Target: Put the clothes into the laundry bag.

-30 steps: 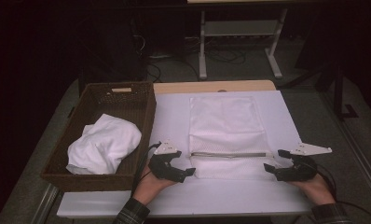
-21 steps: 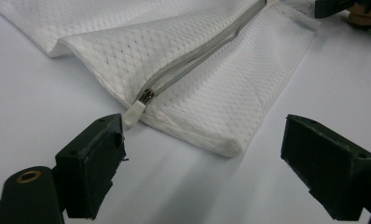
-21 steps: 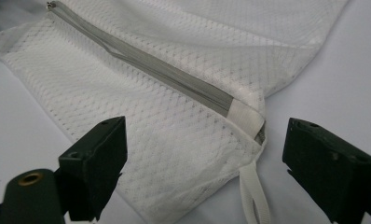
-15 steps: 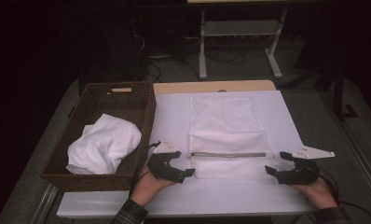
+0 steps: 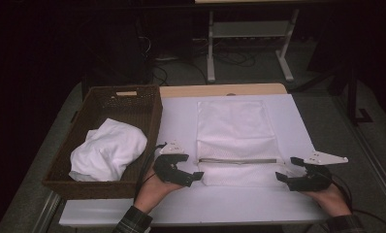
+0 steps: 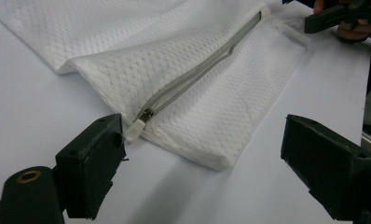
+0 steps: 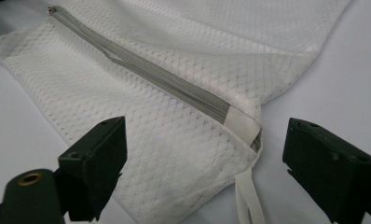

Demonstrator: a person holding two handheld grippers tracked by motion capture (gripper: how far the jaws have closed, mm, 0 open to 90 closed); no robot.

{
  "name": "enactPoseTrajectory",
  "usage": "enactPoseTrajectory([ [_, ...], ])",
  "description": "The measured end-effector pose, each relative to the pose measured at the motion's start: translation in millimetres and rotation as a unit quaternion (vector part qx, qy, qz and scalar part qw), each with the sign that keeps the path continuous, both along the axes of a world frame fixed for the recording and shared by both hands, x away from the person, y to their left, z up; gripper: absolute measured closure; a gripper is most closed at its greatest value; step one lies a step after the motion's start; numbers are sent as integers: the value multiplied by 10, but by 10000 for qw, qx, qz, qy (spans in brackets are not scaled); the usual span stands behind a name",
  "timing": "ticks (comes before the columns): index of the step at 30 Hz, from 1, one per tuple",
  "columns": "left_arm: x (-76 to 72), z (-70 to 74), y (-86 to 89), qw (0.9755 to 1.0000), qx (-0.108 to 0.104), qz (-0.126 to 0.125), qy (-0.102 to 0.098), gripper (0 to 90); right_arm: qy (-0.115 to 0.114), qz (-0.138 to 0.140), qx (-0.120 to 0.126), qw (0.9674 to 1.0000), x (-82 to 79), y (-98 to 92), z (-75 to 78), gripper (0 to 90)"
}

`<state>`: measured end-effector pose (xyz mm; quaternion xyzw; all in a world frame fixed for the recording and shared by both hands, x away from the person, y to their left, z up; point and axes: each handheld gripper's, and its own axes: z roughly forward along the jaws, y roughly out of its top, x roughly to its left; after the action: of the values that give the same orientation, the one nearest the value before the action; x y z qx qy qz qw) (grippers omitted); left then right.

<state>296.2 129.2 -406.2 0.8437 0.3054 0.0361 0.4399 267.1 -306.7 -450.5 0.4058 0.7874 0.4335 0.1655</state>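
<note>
Left tongs (image 6: pixel 211 163) agape beside zipper pull (image 6: pixel 133 130); right tongs (image 7: pixel 202 163) agape at mesh bag (image 5: pixel 237 141) corner, flat on surface (image 5: pixel 181 121). Risk: small pull slips out, bag drags unanchored.

We note the mesh bag (image 5: pixel 238 141) lying flat at frame centre in the high view, on the table (image 5: pixel 181 121). The basket (image 5: pixel 147 104) sits at left, a bundled cloth (image 5: pixel 108 150) inside it. The left gripper (image 5: pixel 193 175) lies at the bag's lower-left corner, the right gripper (image 5: pixel 283 177) at its lower-right corner.
</note>
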Motion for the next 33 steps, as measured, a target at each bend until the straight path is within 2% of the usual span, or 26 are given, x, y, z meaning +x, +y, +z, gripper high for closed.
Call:
enactPoseTrajectory([
  [8,38,69,-33,9999,71,25,82,131,-10,-7,11,10000,0,-8,8,132],
  [10,58,130,-34,9999,109,35,69,131,-22,-8,2,10000,3,-9,12,131],
  [14,88,199,-35,9998,-11,-14,175,131,-50,-21,18,10000,4,-9,19,131],
  [21,129,296,-49,9999,39,-89,143,130,-72,-40,19,10000,3,-15,28,132],
  [24,159,347,-46,9997,-66,-164,185,129,-76,-45,24,10000,4,-20,28,132],
  [30,201,435,-50,9995,-37,-294,111,126,-67,-46,29,10000,6,-21,26,132],
  [33,236,487,-21,9994,-98,-310,82,126,-75,-45,29,10000,5,-19,29,132],
])
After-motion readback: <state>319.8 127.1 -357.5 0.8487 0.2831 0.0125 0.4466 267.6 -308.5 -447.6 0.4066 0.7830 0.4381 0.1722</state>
